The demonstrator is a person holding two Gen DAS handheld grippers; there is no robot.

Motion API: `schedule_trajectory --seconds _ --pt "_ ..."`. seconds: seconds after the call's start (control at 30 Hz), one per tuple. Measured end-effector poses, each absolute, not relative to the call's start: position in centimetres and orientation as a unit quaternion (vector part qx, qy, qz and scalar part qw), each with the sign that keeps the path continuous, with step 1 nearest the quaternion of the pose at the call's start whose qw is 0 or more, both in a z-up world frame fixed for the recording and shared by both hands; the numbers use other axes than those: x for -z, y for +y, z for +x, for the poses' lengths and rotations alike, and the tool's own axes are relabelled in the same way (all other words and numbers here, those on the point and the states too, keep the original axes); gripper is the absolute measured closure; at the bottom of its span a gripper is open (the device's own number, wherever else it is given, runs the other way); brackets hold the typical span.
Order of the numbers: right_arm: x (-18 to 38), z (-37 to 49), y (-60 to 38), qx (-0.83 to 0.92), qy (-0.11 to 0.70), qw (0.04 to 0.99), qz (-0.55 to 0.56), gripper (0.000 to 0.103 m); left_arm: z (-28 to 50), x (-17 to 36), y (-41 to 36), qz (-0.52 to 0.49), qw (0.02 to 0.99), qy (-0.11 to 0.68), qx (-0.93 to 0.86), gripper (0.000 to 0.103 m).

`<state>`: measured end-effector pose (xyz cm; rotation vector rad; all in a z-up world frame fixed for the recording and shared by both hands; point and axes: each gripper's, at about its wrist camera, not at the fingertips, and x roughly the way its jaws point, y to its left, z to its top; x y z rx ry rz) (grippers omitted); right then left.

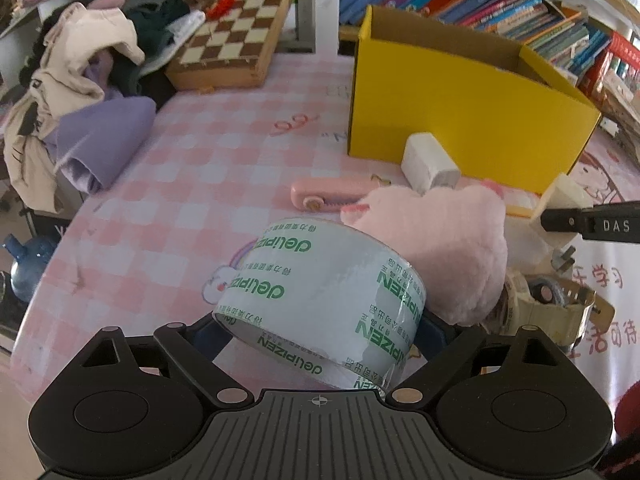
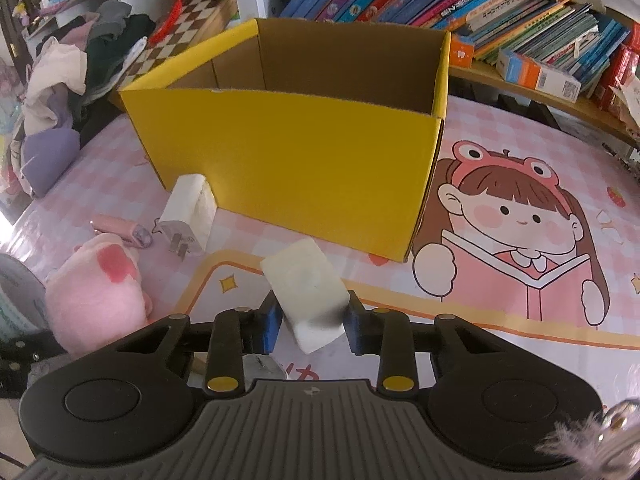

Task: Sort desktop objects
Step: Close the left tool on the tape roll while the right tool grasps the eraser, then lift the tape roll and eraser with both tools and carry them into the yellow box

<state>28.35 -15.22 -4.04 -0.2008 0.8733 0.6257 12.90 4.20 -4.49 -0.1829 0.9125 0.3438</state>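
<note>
My left gripper (image 1: 320, 330) is shut on a roll of clear tape with green print (image 1: 320, 288), held just above the pink checked tablecloth (image 1: 224, 152). My right gripper (image 2: 314, 320) is shut on a white charger block (image 2: 306, 292), in front of the open yellow cardboard box (image 2: 300, 168). In the left wrist view the right gripper (image 1: 560, 216) enters from the right, near the yellow box (image 1: 460, 120). A white plug adapter (image 2: 188, 216) lies against the box's front. A pink utility knife (image 1: 328, 196) and a pink plush toy (image 1: 440, 240) lie between the grippers.
A beige tape dispenser (image 1: 544, 304) sits behind the plush. A chessboard (image 1: 236, 40) and a heap of clothes (image 1: 92, 80) fill the far left of the table. Shelves of books (image 2: 480, 4) run behind the box. A blue bottle (image 1: 24, 264) stands past the table's left edge.
</note>
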Motion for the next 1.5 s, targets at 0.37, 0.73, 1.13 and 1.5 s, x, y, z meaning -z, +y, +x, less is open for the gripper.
schedule_trajectory --seconds 0.37,0.73,1.13,1.5 --pt "2.1 27.2 -16.3 -0.303 0.384 0.867 -0.096 0.073 12.4 1.9 4.8 -0.087 0.900 0.389 -0.179 0.009" --pt "-1.1 27.2 -18.4 -0.294 0.338 0.890 -0.084 0.073 13.8 -2.0 4.7 -0.074 0.928 0.327 -0.163 0.009" --pt "-5.2 29.0 -18.6 -0.316 0.278 0.903 -0.085 0.074 18.0 -6.4 3.2 -0.042 0.957 0.267 -0.110 0.009" --pt "-8.0 33.3 -16.2 -0.340 0.235 0.904 -0.113 0.073 24.3 -9.4 2.7 -0.019 0.970 0.231 -0.067 0.009"
